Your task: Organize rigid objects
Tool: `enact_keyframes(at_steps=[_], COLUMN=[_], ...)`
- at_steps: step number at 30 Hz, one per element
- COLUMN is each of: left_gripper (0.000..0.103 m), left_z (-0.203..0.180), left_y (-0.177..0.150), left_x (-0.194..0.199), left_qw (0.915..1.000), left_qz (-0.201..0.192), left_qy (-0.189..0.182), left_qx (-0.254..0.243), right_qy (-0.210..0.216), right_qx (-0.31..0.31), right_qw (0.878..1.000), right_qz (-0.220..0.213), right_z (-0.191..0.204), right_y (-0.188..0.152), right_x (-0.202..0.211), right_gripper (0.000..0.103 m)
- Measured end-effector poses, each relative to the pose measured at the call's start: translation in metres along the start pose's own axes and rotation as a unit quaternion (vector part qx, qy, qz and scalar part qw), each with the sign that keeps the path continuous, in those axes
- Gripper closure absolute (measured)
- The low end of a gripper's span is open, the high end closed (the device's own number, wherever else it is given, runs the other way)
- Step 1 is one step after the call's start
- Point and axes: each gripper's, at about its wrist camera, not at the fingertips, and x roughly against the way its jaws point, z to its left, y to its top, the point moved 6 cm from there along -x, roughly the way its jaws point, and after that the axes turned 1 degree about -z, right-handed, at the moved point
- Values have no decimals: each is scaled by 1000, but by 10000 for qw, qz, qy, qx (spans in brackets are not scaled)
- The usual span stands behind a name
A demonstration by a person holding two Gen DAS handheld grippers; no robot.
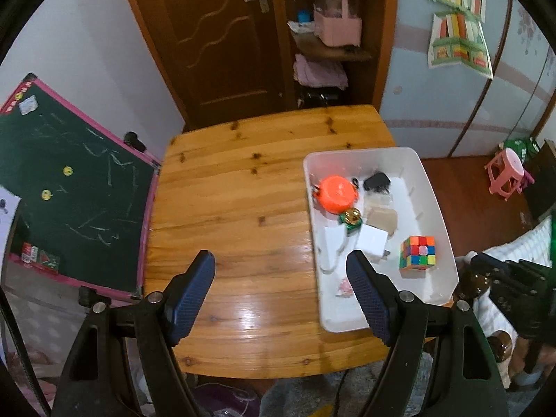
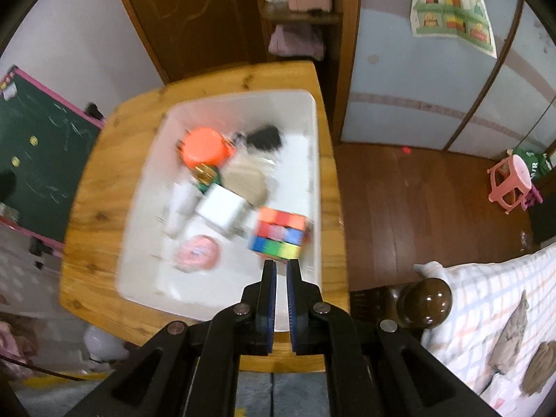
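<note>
Rubik's cube (image 2: 279, 236) lies in white bin (image 2: 312, 173) just ahead of right gripper (image 2: 281, 266), jaws pressed together, empty; left gripper (image 1: 281, 271) spread over bare table (image 1: 226, 208); sorting looks complete, next: withdraw

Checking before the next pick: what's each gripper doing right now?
Left gripper: open, holding nothing.
Right gripper: closed, holding nothing, above the white bin.

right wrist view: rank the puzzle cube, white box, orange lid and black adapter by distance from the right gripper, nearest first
From the right gripper, shut and empty:
1. Puzzle cube, just beyond the fingertips, by the bin's right wall.
2. White box, mid-bin, left of the cube.
3. Orange lid, far left.
4. Black adapter, far end; close to the lid's distance, hard to split.
</note>
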Motion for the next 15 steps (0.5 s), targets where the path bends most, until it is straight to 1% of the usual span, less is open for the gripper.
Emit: enact_keyframes(at_steps=[2, 7, 9, 11, 14, 15], left_gripper=[22, 22, 22, 22, 22, 22], left_z=[13, 37, 45, 50, 56, 58], left_y=[0, -6, -12, -18, -23, -25], left_x=[9, 26, 31, 35, 38, 39], left_qw=[9999, 9996, 9994, 9993, 9992, 9990], left_qz=[-99, -206, -191, -263, -358, -377], left_qy=[-16, -66, -87, -84, -77, -97], left_qx=[70, 206, 268, 239, 189, 203], right_qy=[83, 107, 131, 97, 40, -26], right_qx=[-72, -145, -186, -219, -191, -152], right_qw=[9998, 9980, 9973, 9960, 9937, 9927], right_qz=[-155, -599, -695, -862, -1104, -1192], right_z=[14, 50, 59, 71, 87, 94], right_y=[5, 12, 12, 9, 5, 4], right_x=[18, 64, 76, 93, 110, 116], right_gripper=[97, 95, 91, 78, 66, 65])
